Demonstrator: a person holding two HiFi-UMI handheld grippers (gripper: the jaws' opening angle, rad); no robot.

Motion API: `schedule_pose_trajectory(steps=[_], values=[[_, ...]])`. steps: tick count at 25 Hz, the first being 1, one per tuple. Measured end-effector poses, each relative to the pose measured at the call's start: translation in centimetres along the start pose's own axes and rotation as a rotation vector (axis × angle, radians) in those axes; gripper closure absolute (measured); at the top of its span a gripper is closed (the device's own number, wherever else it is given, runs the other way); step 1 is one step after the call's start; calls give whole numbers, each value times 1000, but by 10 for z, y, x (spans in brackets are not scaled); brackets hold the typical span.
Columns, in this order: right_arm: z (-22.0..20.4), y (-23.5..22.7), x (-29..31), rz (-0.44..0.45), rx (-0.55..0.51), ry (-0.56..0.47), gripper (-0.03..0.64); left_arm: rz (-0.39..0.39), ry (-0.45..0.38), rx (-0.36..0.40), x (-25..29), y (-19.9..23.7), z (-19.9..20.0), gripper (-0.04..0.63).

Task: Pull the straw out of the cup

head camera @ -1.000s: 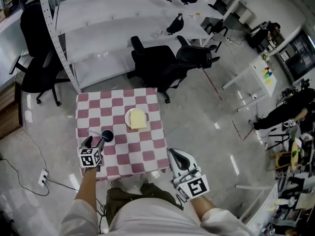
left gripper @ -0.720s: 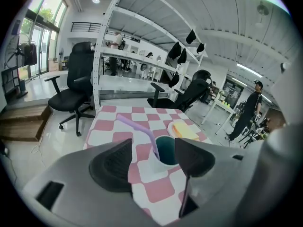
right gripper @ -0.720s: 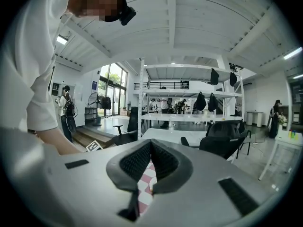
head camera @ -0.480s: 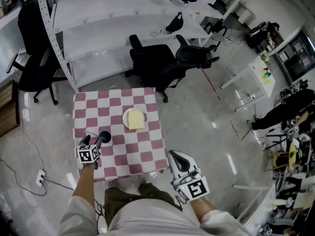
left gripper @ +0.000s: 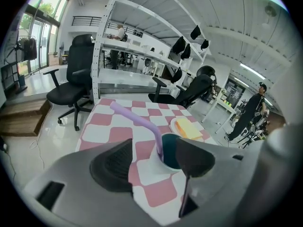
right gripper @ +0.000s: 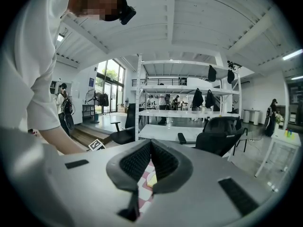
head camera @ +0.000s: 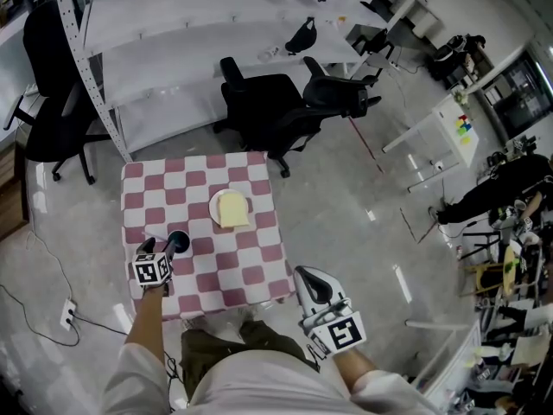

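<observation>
A cup [left gripper: 171,159], white outside and teal inside, stands on the near left part of the pink-and-white checkered table [head camera: 246,266]. A purple bent straw [left gripper: 137,121] sticks out of it and leans away to the left. In the head view the cup [head camera: 178,241] looks dark and the straw [head camera: 155,237] is a thin pale line. My left gripper [left gripper: 154,161] is open, its jaws standing on either side of the cup's near wall, not touching the straw. My right gripper [head camera: 318,290] hangs off the table's right front corner, shut with nothing in it [right gripper: 150,148].
A white plate with a yellow slab [head camera: 230,208] lies at mid-table, beyond and right of the cup [left gripper: 188,127]. Black office chairs [head camera: 272,111] and white shelving [head camera: 199,50] stand behind the table. Another chair [left gripper: 73,86] is to the far left.
The head camera has drifted, so the table sits slightly higher and further left. My left gripper stays at the cup. The right gripper has not moved.
</observation>
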State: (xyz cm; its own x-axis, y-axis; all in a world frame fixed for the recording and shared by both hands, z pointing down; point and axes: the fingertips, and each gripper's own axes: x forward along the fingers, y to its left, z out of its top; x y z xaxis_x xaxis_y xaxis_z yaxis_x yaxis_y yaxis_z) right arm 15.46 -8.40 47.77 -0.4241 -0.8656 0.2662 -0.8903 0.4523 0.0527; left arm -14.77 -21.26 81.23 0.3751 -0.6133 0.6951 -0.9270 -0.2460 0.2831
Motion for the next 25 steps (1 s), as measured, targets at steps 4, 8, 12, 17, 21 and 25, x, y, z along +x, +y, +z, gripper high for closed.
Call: schedule_pose_trajectory(steps=[4, 8, 12, 17, 21, 25], values=[[-1, 0, 2, 2, 1, 0, 612, -4, 1, -1, 3, -2, 2, 316], [-4, -3, 1, 1, 5, 8, 612, -2, -1, 1, 4, -3, 3, 349], [-5, -5, 3, 2, 7, 13, 612, 5, -11, 5, 4, -2, 6, 387], [-6, -6, 3, 5, 7, 14, 612, 9, -9, 12, 4, -2, 7, 431], [-7, -7, 2, 4, 9, 13, 612, 13, -19, 20, 3, -4, 10, 490], [-6, -7, 3, 7, 10, 15, 612, 11, -16, 34, 2, -6, 10, 533]])
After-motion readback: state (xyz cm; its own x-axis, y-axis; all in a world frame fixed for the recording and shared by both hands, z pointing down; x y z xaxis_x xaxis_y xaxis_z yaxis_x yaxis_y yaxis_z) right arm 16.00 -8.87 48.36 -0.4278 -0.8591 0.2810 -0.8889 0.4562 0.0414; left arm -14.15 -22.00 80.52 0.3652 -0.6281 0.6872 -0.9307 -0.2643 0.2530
